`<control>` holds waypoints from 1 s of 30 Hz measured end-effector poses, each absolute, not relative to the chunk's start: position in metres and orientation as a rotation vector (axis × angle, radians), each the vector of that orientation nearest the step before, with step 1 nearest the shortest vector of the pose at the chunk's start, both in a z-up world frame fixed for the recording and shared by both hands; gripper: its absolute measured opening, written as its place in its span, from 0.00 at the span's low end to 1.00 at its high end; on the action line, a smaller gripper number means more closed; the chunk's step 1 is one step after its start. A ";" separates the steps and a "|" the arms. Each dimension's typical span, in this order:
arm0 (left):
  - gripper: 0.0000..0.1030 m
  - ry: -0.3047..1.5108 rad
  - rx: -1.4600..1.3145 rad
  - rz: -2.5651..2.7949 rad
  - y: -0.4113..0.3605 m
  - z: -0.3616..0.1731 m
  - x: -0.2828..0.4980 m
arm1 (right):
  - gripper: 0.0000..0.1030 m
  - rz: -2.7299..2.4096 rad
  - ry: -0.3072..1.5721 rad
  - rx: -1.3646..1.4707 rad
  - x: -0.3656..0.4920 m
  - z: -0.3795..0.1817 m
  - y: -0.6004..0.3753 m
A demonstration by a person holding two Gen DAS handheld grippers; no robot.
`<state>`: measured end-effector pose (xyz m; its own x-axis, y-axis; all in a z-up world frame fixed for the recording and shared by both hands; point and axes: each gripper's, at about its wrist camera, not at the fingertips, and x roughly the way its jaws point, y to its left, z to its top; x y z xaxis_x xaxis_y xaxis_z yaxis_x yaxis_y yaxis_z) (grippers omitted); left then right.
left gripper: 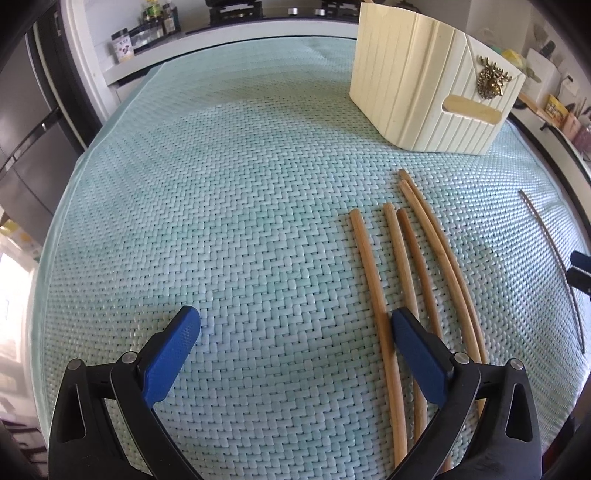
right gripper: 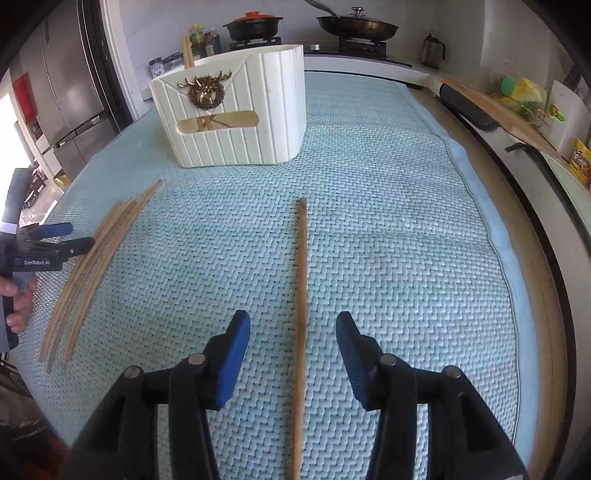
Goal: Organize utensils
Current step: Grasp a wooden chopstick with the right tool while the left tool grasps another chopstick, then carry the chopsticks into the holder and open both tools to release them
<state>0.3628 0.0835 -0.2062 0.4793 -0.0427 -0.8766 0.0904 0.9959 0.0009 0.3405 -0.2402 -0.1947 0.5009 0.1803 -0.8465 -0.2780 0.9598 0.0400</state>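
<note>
Several bamboo chopsticks (left gripper: 402,273) lie side by side on the teal woven mat (left gripper: 229,206); they show at the left in the right wrist view (right gripper: 96,254). A single darker chopstick (right gripper: 301,295) lies apart, running between the open fingers of my right gripper (right gripper: 293,321). It also shows at the right in the left wrist view (left gripper: 554,254). My left gripper (left gripper: 295,319) is open and empty, its right finger (left gripper: 413,343) over the bundle. A cream ribbed holder (right gripper: 236,122) with a gold ornament stands at the back and holds chopsticks (right gripper: 186,51).
A stove with a pot (right gripper: 253,26) and a pan (right gripper: 358,24) runs behind the mat. Bottles and jars (left gripper: 155,26) stand at the back left. A fridge (right gripper: 66,99) is at the left. A cutting board (right gripper: 495,107) and packets lie along the right counter.
</note>
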 end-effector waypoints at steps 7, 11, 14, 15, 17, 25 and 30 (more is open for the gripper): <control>0.82 1.085 0.085 -0.156 0.071 -0.201 0.381 | 0.33 0.314 1.075 -0.183 0.402 -0.203 -0.217; 0.54 1.114 0.095 -0.195 0.065 -0.195 0.397 | 0.31 0.346 1.121 -0.210 0.432 -0.203 -0.205; 0.30 1.138 0.102 -0.223 0.061 -0.192 0.404 | 0.14 0.342 1.144 -0.227 0.447 -0.202 -0.201; 0.24 1.146 0.103 -0.233 0.059 -0.193 0.405 | 0.11 0.349 1.154 -0.218 0.450 -0.202 -0.201; 0.11 1.145 0.106 -0.242 0.055 -0.193 0.405 | 0.06 0.355 1.161 -0.226 0.453 -0.202 -0.198; 0.04 1.076 0.032 -0.242 0.058 -0.180 0.398 | 0.06 0.400 1.079 -0.091 0.450 -0.183 -0.214; 0.04 0.962 -0.020 -0.240 0.065 -0.137 0.371 | 0.06 0.461 0.951 -0.001 0.423 -0.139 -0.224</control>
